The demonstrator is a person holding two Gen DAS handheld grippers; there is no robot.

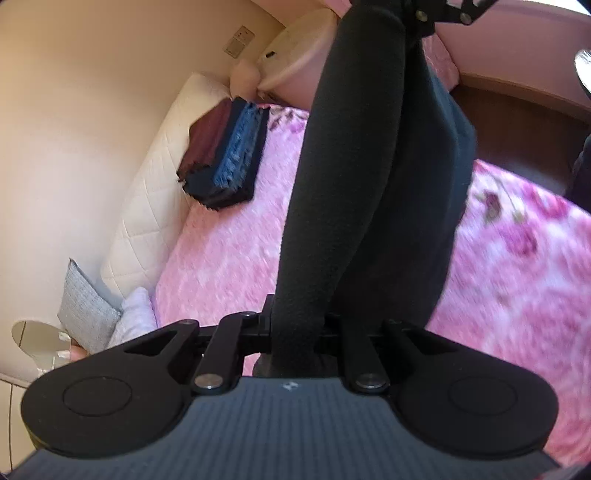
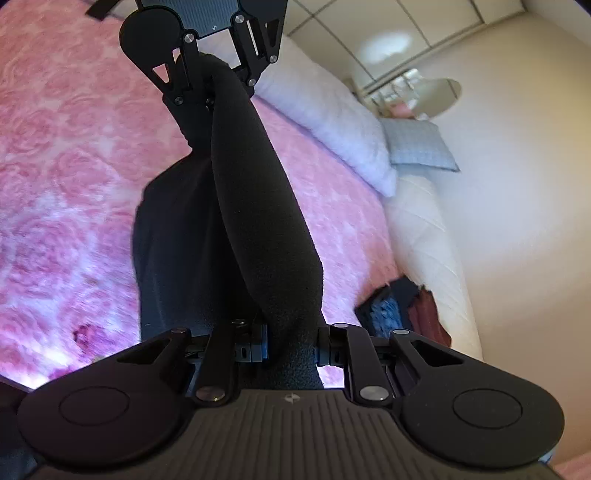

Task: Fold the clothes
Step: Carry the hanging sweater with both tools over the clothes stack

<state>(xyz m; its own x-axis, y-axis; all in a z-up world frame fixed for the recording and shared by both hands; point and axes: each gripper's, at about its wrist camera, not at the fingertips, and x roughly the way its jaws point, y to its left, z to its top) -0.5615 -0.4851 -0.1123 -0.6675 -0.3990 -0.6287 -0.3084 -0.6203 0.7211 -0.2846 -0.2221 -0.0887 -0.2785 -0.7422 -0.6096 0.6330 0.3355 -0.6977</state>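
The left tool [image 1: 295, 332] is clamped on one end of a black garment [image 1: 369, 166], and the cloth runs straight ahead of it, rolled into a thick band, to the right tool [image 1: 436, 18] at the far end. The right tool [image 2: 291, 343] is likewise closed on its own end of the black garment [image 2: 251, 206], with the left tool [image 2: 207, 88] facing it across the span, so the piece hangs stretched between the two, lifted clear above the bed [image 2: 55, 147]; a looser part sags below the band toward the pink blanket. This looks like the step of holding a garment out lengthwise before laying or doubling it. The next move likely calls for lowering both ends together onto the blanket, keeping the span taut enough that the cloth lands flat rather than bunched, or bringing one end over to meet the other. Ahead and to the left of the left tool, a stack of folded clothes [image 1: 225, 151] in maroon, blue and dark cloth lies near the quilted headboard [image 1: 147, 199], with a grey cushion [image 1: 85, 310] beside it. A white pillow [image 2: 332, 122] and cream walls close the room.
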